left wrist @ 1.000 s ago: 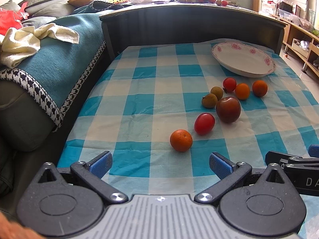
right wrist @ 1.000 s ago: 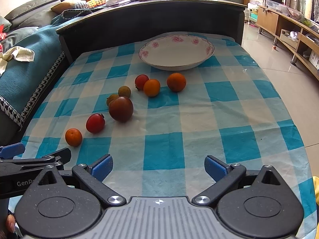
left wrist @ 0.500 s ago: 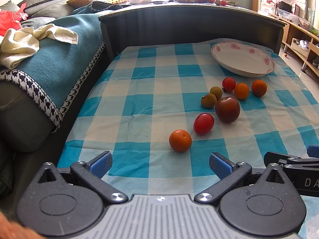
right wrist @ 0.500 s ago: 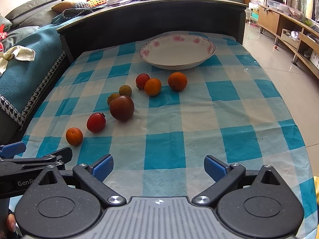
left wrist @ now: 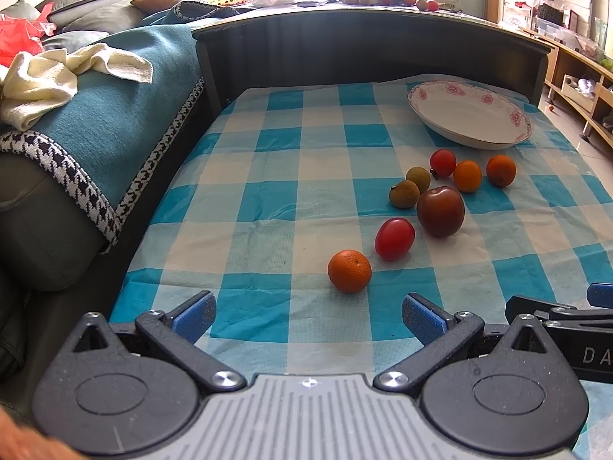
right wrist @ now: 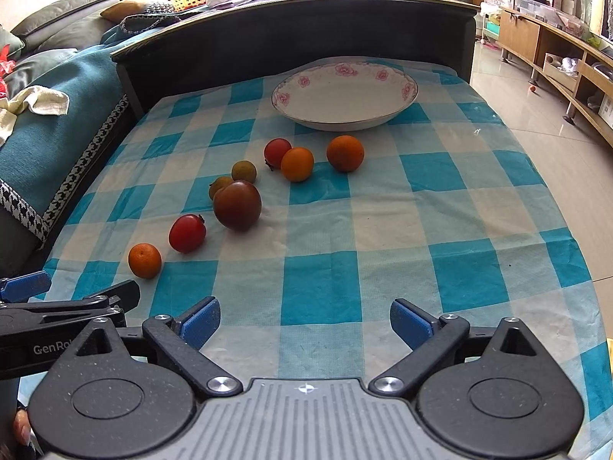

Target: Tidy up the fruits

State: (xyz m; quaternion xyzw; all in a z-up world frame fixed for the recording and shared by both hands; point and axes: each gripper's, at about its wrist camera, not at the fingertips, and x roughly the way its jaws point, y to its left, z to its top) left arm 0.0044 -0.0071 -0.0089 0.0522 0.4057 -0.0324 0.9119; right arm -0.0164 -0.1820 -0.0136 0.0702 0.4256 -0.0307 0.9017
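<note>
Both views have crept slightly closer to the fruit over the last second, and nothing on the cloth has shifted. Left hand-held gripper hovers low over the near edge of the surface, its blue pads spread wide with nothing between them. Right hand-held gripper sits just beside it, equally spread and holding nothing.

Nearest the left hand-held gripper lies a small orange, just ahead of its open fingers. Beyond it, close by, is an oval red tomato, then a large dark red plum-like fruit. 2 small brownish-green fruits sit just left of that dark fruit, near enough that contact cannot be judged. Farther back, a round red tomato is touching or almost touching a second orange, and a third orange rests a little apart to the right.

Past all 8 fruits, at the far right of the blue-and-white checked cloth, stands a white bowl with pink flowers on its rim, holding no fruit. A teal-covered sofa with a cream towel borders the surface on the left.
</note>
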